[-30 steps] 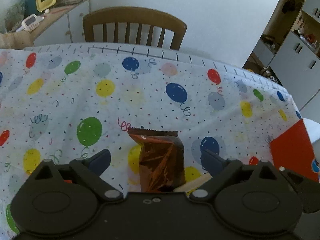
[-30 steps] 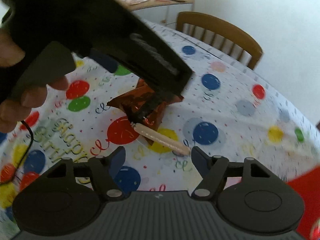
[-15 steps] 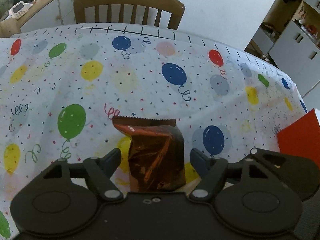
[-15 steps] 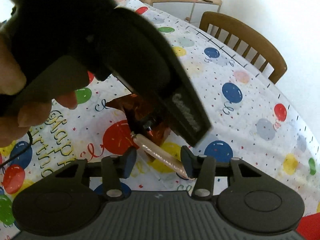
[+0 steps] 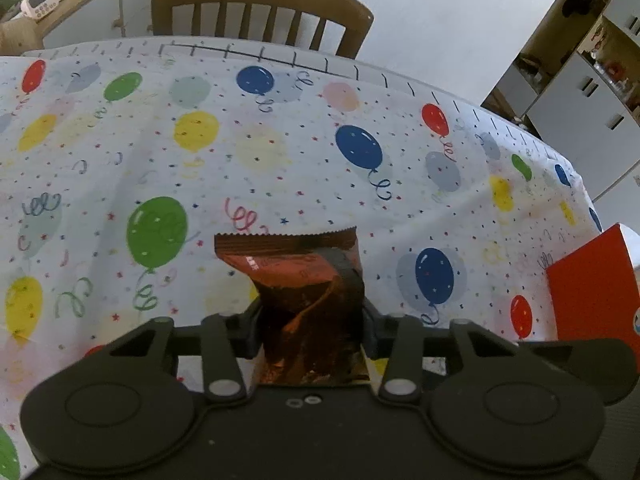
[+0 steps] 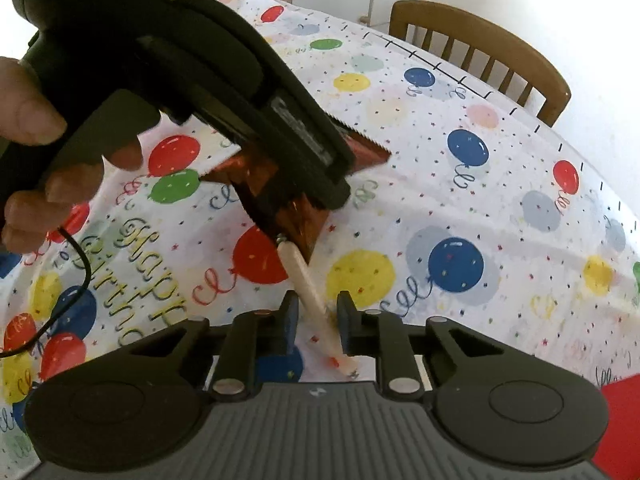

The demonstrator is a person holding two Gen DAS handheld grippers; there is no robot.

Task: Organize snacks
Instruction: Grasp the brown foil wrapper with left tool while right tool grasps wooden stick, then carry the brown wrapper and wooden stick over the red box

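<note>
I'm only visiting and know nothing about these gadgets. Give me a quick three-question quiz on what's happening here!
1. True or false: the brown snack packet sits between the fingers of the left gripper.
2. What lies between the fingers of the right gripper: A, a pale stick, or B, a spoon?
3. What pattern covers the tablecloth?
Key: 1 true, jaws closing on it. 2 A, jaws closing around it. 3 balloons.

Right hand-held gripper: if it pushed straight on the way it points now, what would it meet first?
The pale stick already lies between the closing jaws of the right hand-held gripper. Beyond that, probably the balloon tablecloth, since it points steeply down; the brown snack packet lies further along, though depth is unclear.
</note>
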